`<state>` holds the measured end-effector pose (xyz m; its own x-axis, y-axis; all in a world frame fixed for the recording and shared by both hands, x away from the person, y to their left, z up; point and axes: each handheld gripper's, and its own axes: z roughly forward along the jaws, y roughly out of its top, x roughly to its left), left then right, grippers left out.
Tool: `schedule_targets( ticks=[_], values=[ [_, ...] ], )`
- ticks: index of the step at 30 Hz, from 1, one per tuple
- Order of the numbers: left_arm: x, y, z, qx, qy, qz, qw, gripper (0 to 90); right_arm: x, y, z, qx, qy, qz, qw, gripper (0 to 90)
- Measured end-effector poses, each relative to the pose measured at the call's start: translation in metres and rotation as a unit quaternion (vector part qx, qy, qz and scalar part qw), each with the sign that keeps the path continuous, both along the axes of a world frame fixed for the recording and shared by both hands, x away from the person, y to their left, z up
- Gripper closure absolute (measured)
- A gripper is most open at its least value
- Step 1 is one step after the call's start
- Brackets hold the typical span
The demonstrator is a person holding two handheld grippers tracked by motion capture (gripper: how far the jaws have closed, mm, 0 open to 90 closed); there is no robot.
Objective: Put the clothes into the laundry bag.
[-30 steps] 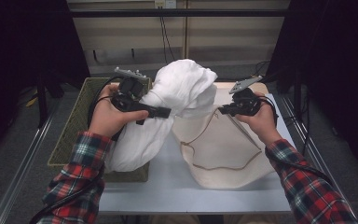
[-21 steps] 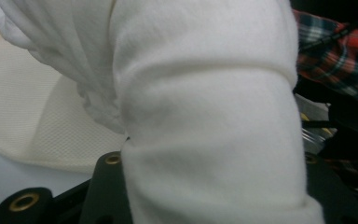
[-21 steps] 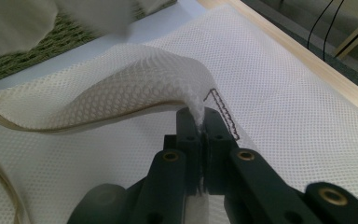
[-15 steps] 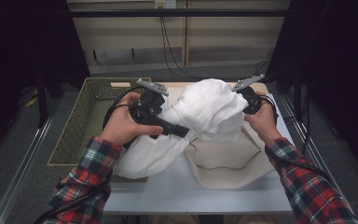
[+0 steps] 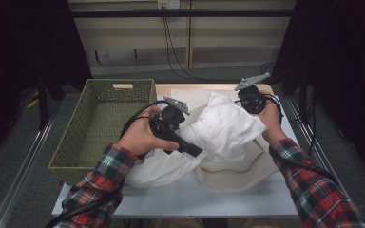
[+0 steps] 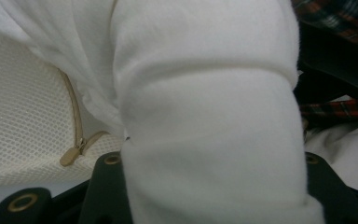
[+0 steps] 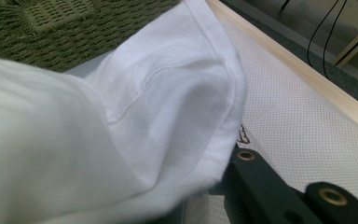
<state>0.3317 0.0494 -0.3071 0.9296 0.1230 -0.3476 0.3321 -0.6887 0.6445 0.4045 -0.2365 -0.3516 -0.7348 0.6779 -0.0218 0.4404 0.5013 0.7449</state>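
A bulky white garment [image 5: 223, 126] hangs bunched between my two grippers over a cream mesh bag [image 5: 233, 173] that lies on the table. My left gripper [image 5: 190, 148] is at the garment's near left side. Its jaws are shut on a thick roll of the white garment [image 6: 205, 93], which fills the gap of the left gripper [image 6: 214, 196]. My right gripper [image 5: 243, 100] holds the far right end. The right gripper [image 7: 205, 200] is shut on the hemmed edge of the garment [image 7: 135, 107]. The bag's zipper pull [image 6: 72, 156] lies beside the roll.
A green woven basket [image 5: 104, 118] stands at the table's left, close to my left hand. The mesh bag [image 7: 298, 121] reaches the table's wooden far edge [image 7: 307, 74]. Metal rails [image 5: 24, 161] run along both sides of the table.
My left hand has carried the garment to the right and down, so the bundle now sits lower over the mesh bag. The right hand has stayed put.
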Motion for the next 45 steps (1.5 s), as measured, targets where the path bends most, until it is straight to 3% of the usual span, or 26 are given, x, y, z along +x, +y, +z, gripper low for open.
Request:
schedule_targets(
  ticks=[8,13,18,21,23,27,30,31,33,36,40,45],
  values=[
    [0.001,-0.007,-0.01,0.031,-0.002,0.008,0.9995,52.8,-0.002,-0.007,0.006,0.006,-0.009,-0.005,0.9999,88.1],
    [0.002,-0.011,-0.015,0.064,-0.005,0.01,0.9979,52.8,-0.003,-0.01,0.011,0.004,-0.012,-0.004,0.9999,88.1],
    [0.004,-0.016,-0.019,0.086,-0.008,0.029,0.9959,52.7,-0.006,-0.008,0.016,0.001,-0.021,-0.001,0.9998,88.1],
    [0.007,-0.018,-0.021,0.09,-0.012,0.057,0.9942,52.7,-0.007,-0.007,0.018,0.002,-0.02,0.0,0.9998,88.1],
    [0.01,-0.017,-0.019,0.101,-0.018,0.072,0.9921,52.7,-0.008,-0.007,0.019,0.002,-0.021,-0.001,0.9998,88.2],
    [0.016,-0.013,-0.019,0.102,-0.024,0.115,0.9878,52.9,-0.009,-0.008,0.023,0.0,-0.025,-0.006,0.9997,88.2],
    [0.02,-0.011,-0.018,0.108,-0.036,0.145,0.9828,53.2,-0.009,-0.01,0.025,0.003,-0.028,-0.003,0.9996,88.3],
    [0.021,-0.011,-0.018,0.108,-0.034,0.15,0.9822,53.2,-0.01,-0.01,0.026,0.001,-0.03,-0.005,0.9995,88.3],
    [0.021,-0.011,-0.018,0.104,-0.031,0.143,0.9838,53.3,-0.01,-0.011,0.028,0.001,-0.031,-0.006,0.9995,88.3],
    [0.016,-0.014,-0.017,0.1,-0.033,0.11,0.9883,53.4,-0.01,-0.012,0.027,0.003,-0.032,-0.007,0.9995,88.3],
    [0.005,-0.022,-0.012,0.089,-0.031,0.049,0.9944,53.4,-0.007,-0.011,0.024,0.008,-0.027,-0.007,0.9996,88.3],
    [-0.003,-0.034,-0.01,0.094,-0.026,0.012,0.9952,53.2,-0.004,-0.004,0.02,0.013,-0.025,-0.004,0.9996,88.3]
  ],
)
